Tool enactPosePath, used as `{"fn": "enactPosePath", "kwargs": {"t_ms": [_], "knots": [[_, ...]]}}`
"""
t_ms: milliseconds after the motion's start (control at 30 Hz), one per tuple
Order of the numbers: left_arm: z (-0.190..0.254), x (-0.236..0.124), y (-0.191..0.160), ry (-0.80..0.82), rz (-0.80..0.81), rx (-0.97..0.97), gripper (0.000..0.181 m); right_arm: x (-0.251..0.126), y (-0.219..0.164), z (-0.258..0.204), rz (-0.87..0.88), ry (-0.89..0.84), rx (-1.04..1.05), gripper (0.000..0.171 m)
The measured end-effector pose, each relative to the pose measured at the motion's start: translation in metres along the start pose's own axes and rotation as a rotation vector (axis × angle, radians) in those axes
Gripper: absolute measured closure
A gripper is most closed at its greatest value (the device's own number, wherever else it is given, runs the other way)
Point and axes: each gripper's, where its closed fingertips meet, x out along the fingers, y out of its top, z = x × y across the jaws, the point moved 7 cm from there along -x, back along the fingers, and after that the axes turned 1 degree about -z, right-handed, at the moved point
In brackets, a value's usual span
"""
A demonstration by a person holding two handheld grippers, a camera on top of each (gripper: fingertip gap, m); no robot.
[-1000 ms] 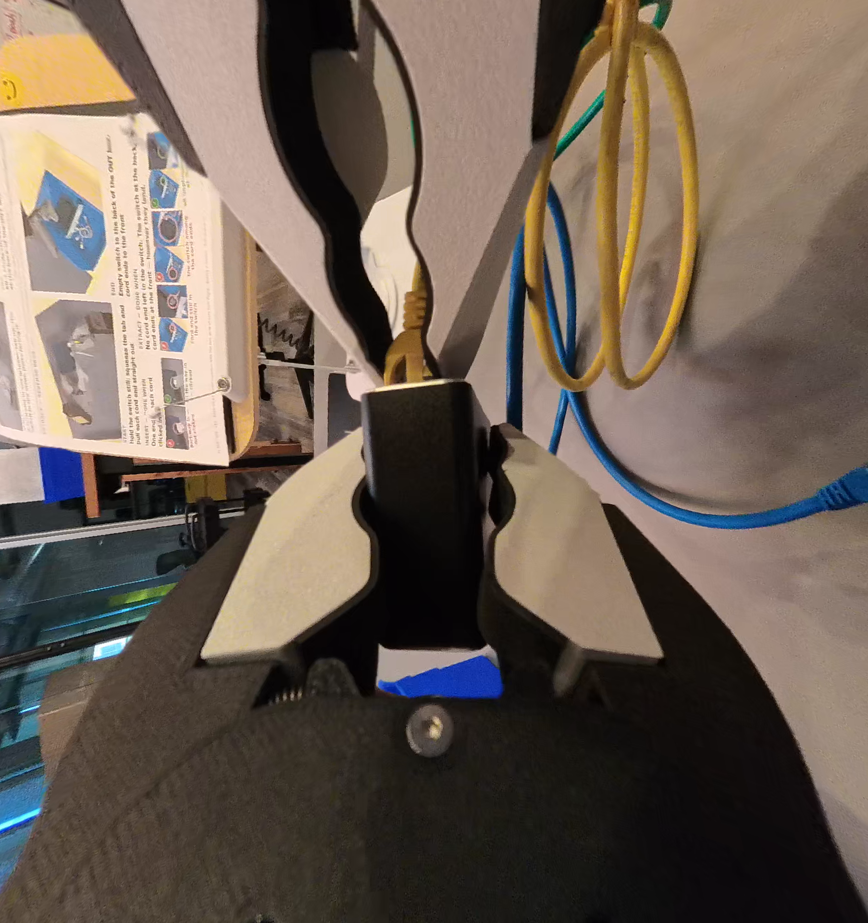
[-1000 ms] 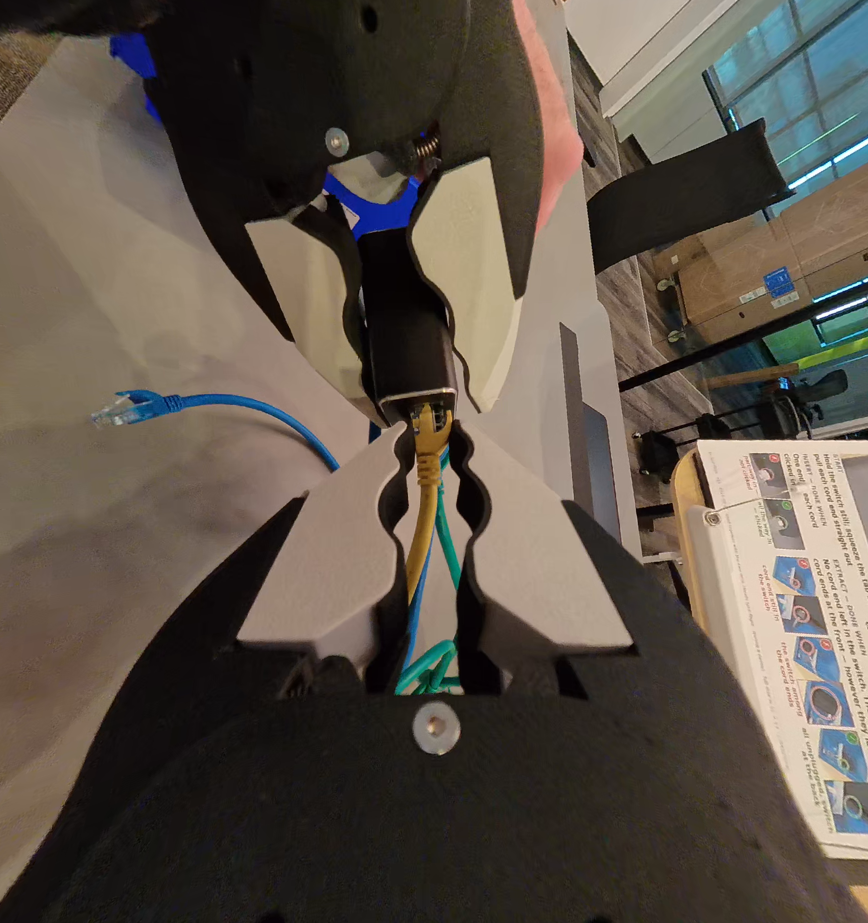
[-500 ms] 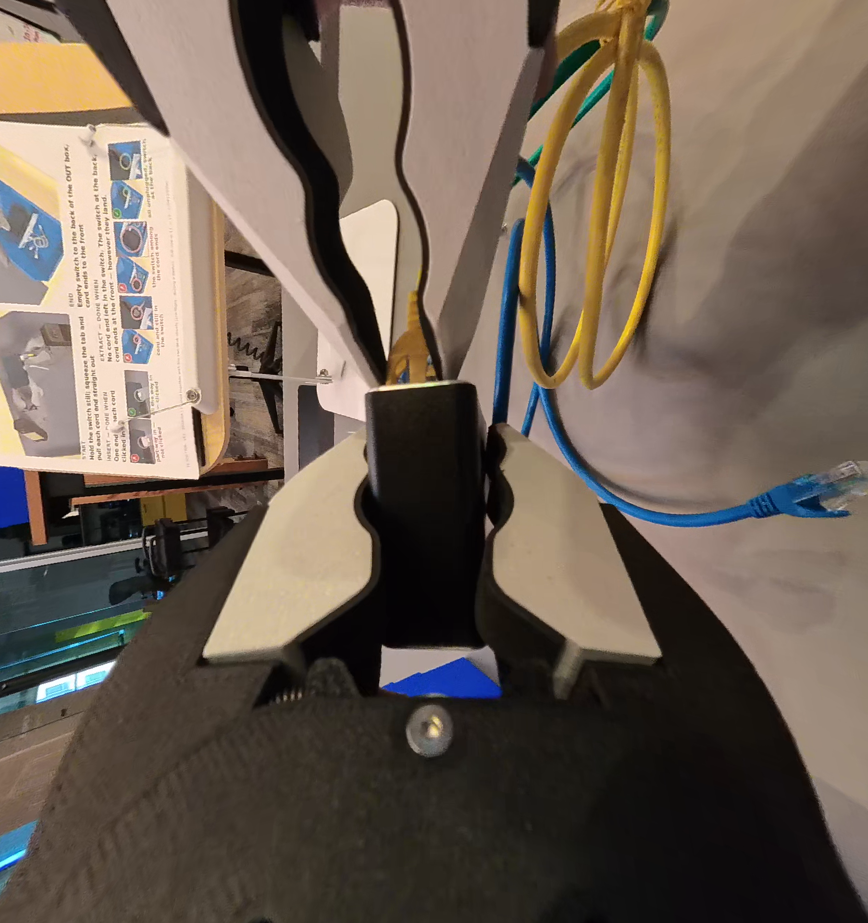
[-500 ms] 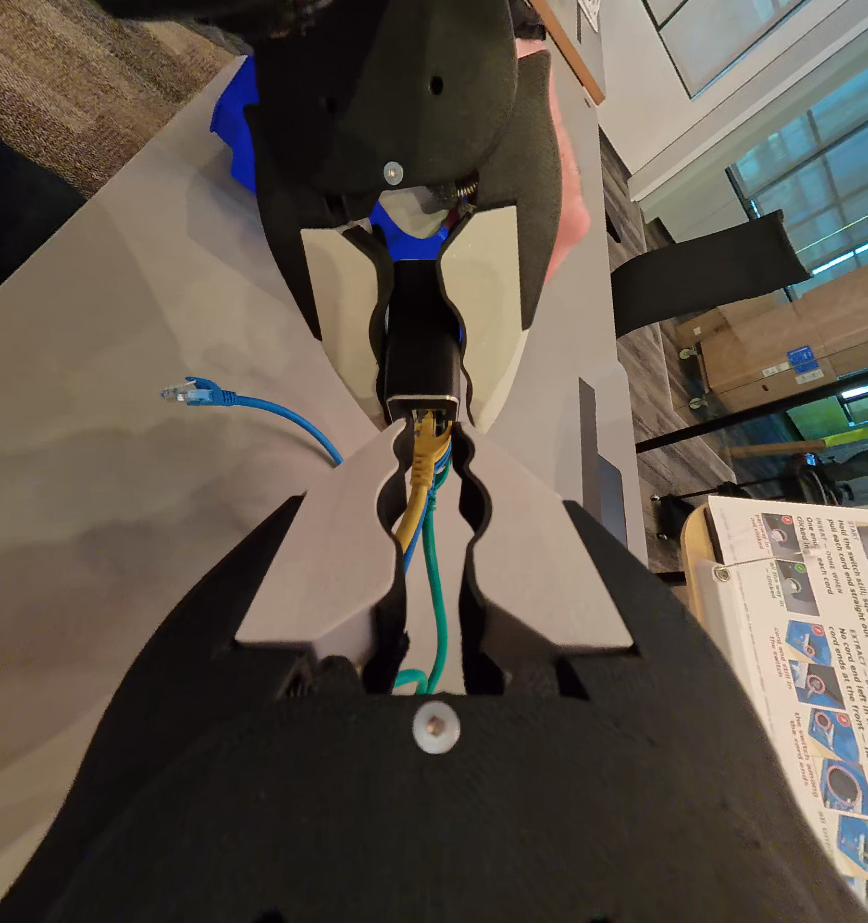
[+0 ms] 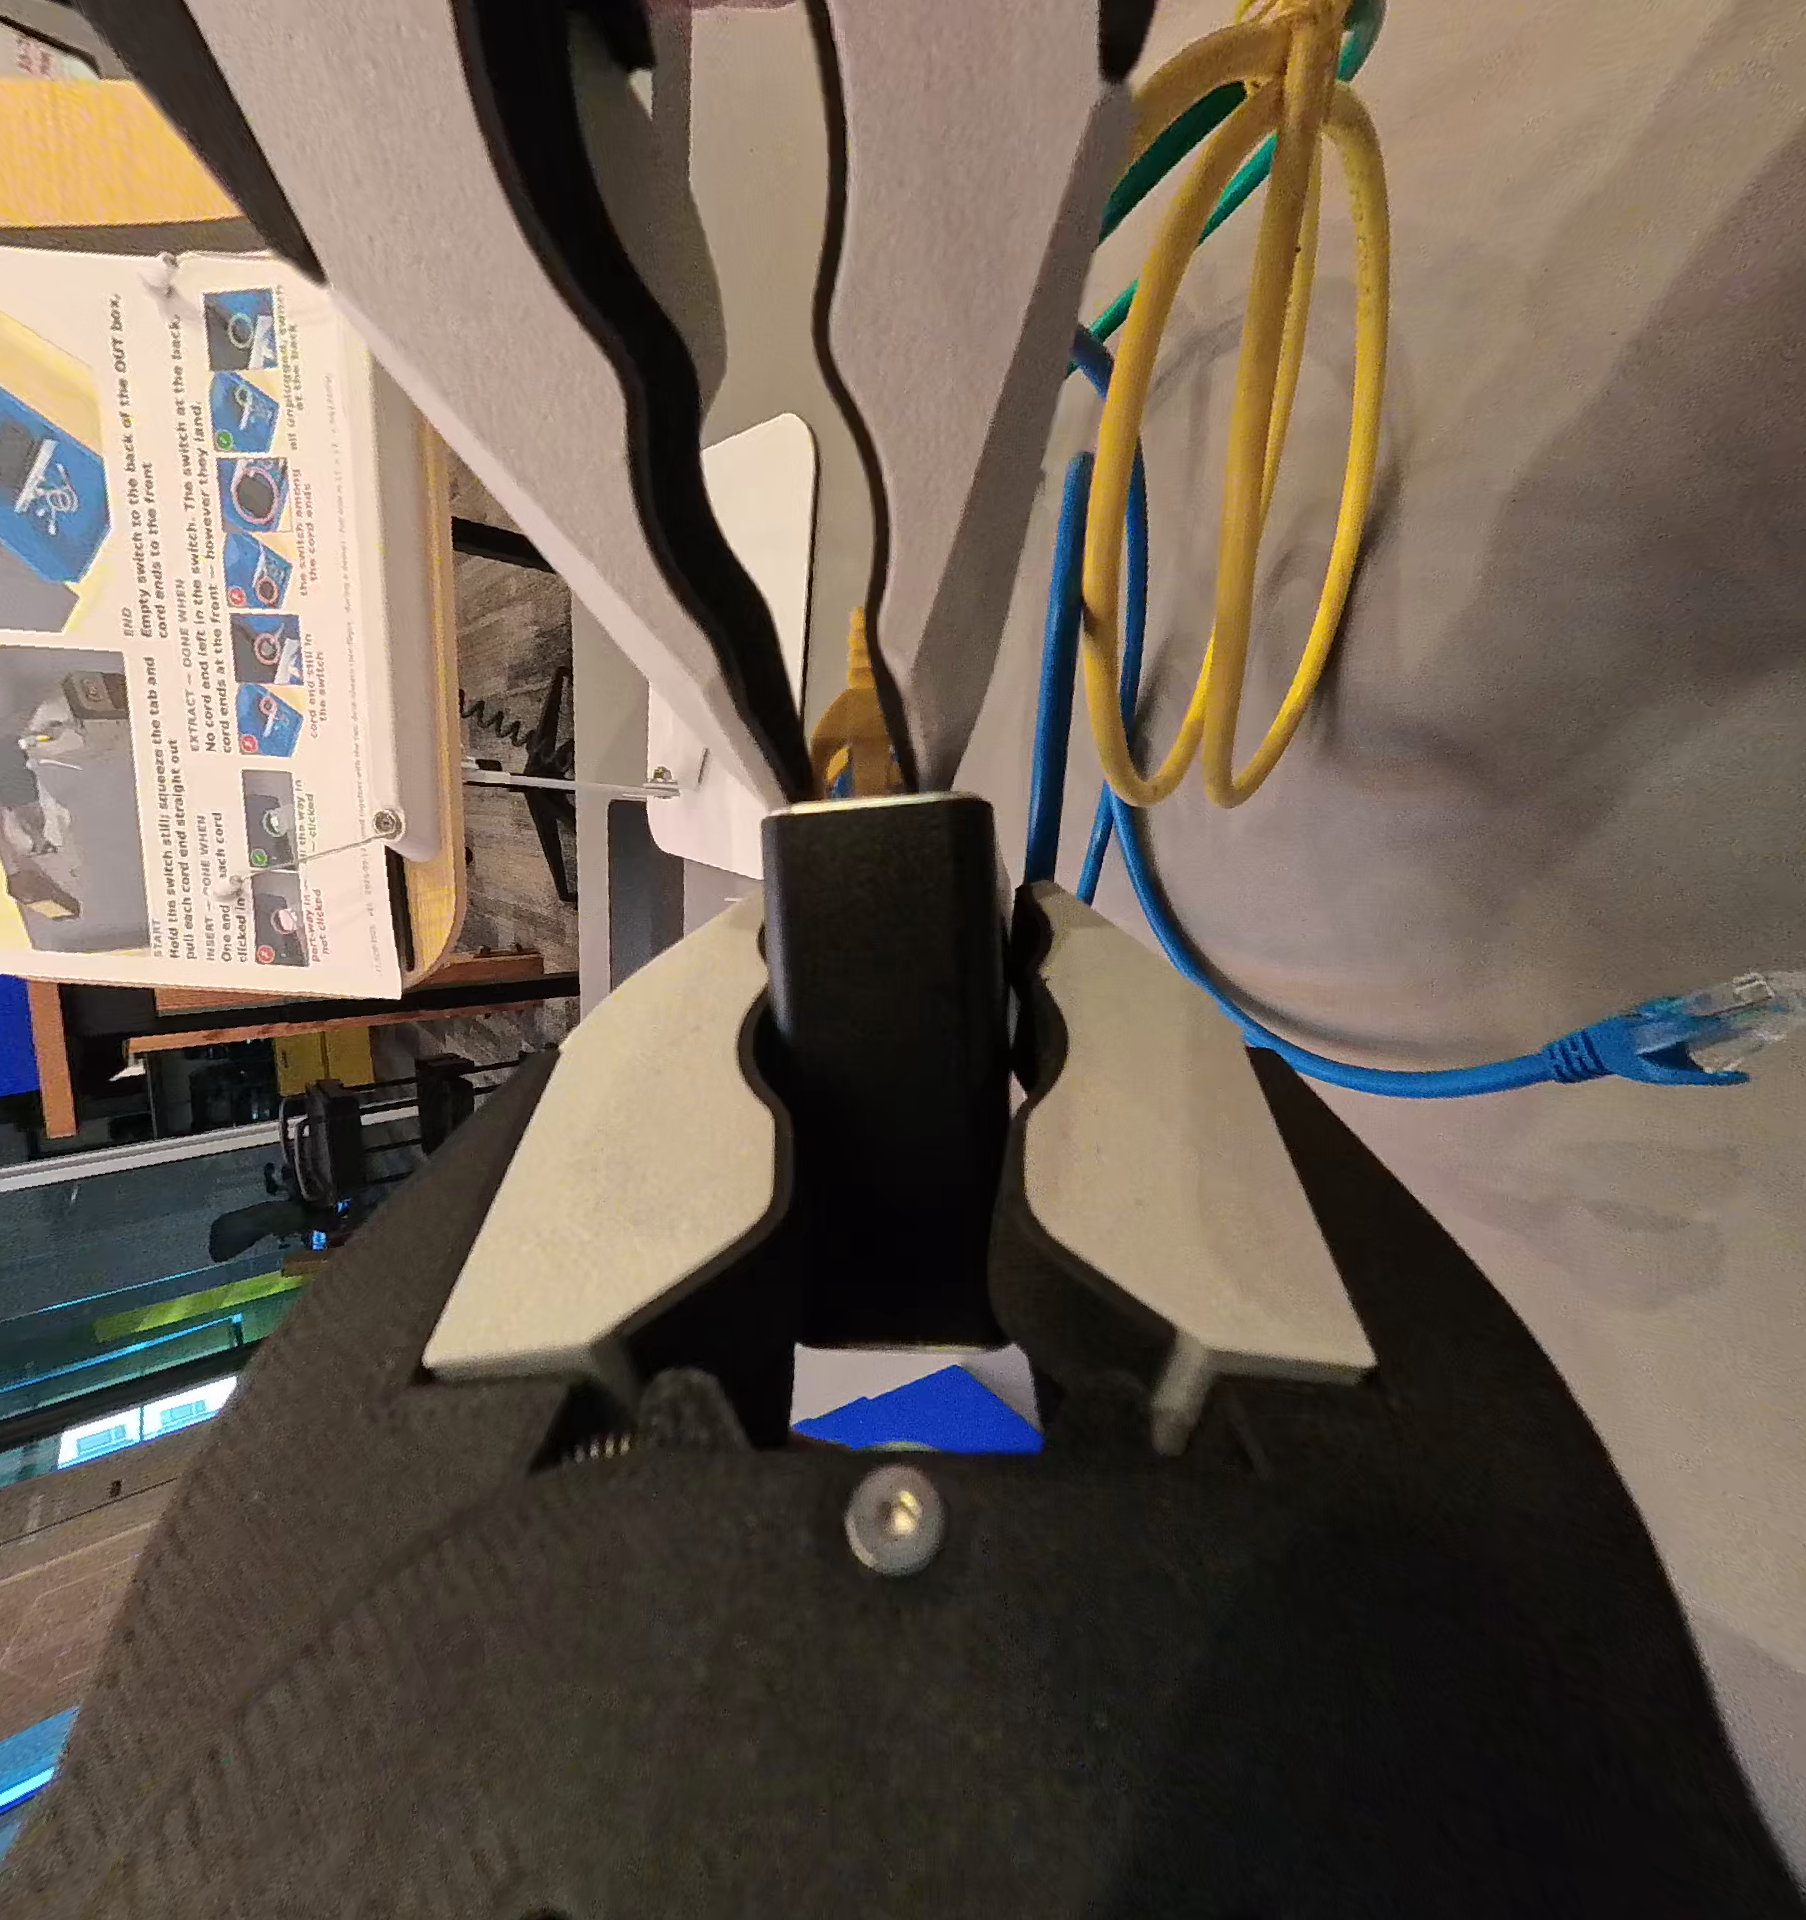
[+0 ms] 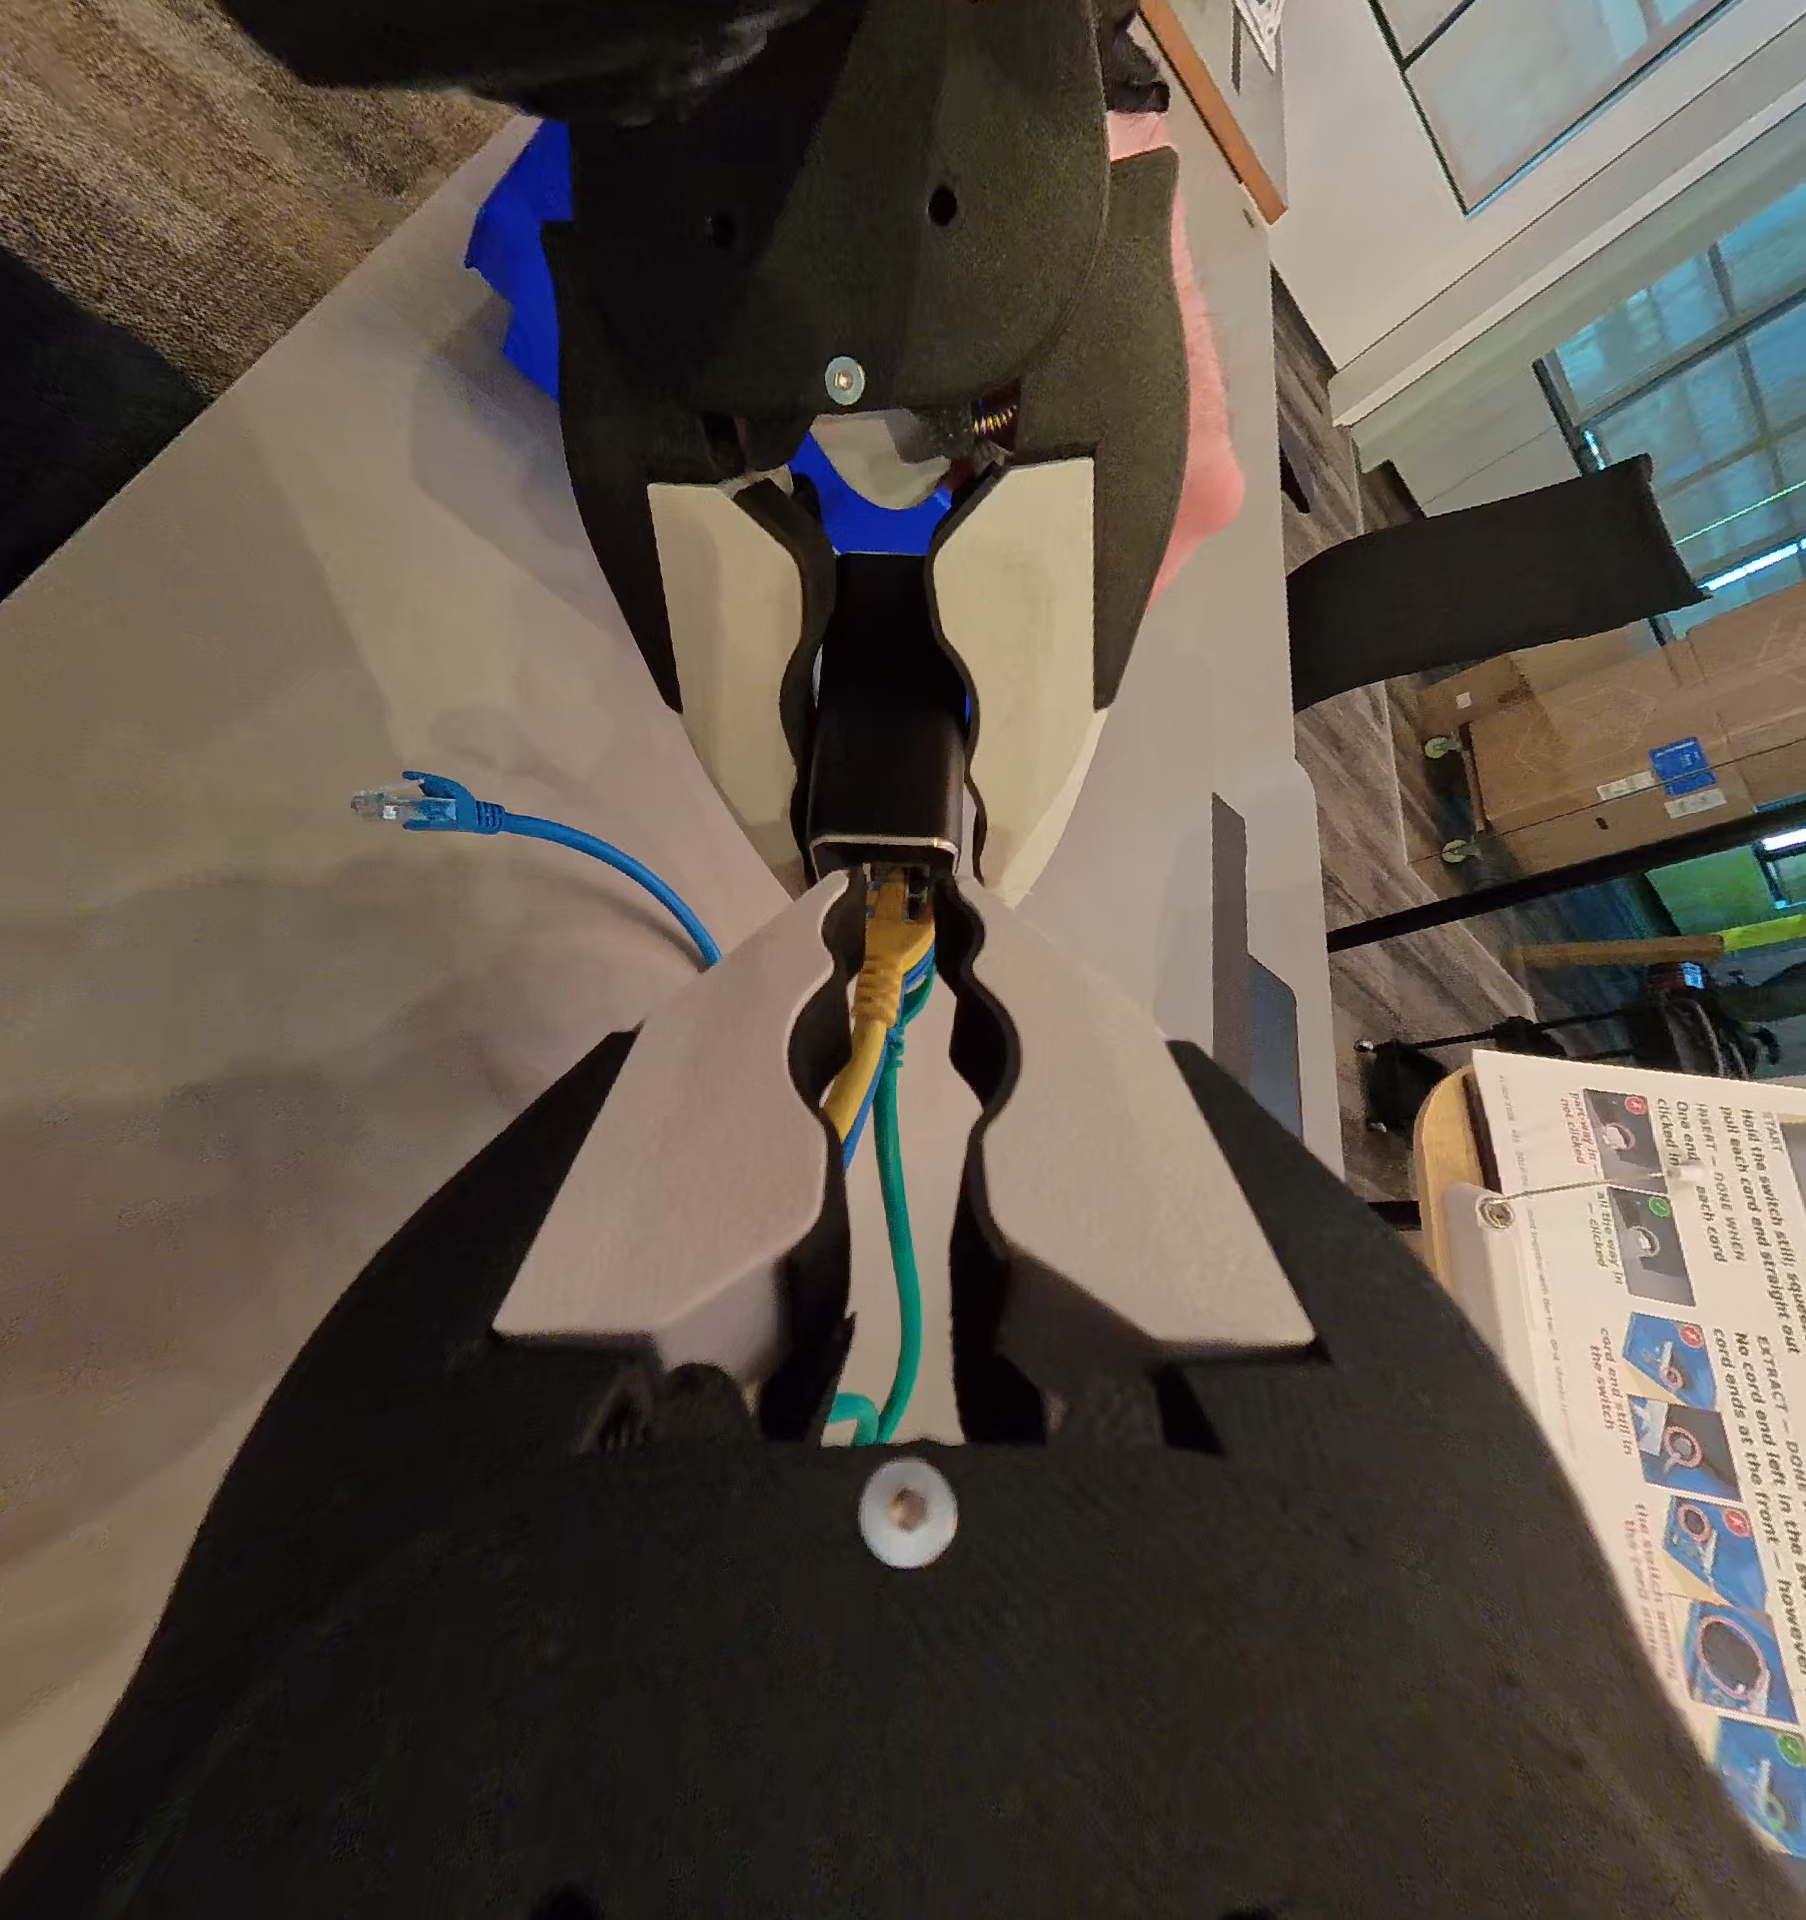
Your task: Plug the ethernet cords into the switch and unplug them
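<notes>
Left wrist view first: your left gripper has its jaws clenched on the black switch, gripping its two sides and holding it off the grey table. At the switch's far end a yellow plug sits in a port, with the right gripper's fingers on either side of it. Loops of yellow cord lie on the table to the right, beside a blue cord whose loose plug rests unplugged. An instruction sheet stands at the left.

Right wrist view: your right gripper has its jaws released, spread around the yellow plug without touching it. The plug is seated in the switch, held by your left gripper. A green cord runs between the jaws. The blue cord's free plug lies on the table to the left.
</notes>
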Motion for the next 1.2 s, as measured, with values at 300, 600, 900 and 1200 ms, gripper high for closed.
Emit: {"fn": "enactPosePath", "kwargs": {"t_ms": [300, 600, 900, 1200], "knots": [[-0.0016, 0.0005, -0.0014, 0.011, -0.008, 0.000, 0.142, 0.0011, 0.0001, 0.0005, -0.006, 0.015, 0.005, 0.167], [-0.0007, 0.0005, -0.0023, -0.007, -0.011, -0.004, 0.142, -0.0001, 0.0007, 0.0028, 0.009, -0.007, 0.030, 0.151], [-0.0003, 0.0007, -0.0010, -0.003, -0.017, 0.003, 0.141, 0.0024, -0.0022, 0.0010, -0.019, 0.007, 0.025, 0.160], [0.0013, 0.0019, -0.0007, -0.003, -0.022, 0.017, 0.142, 0.0030, -0.0042, 0.0006, -0.016, 0.037, 0.051, 0.162]]}}
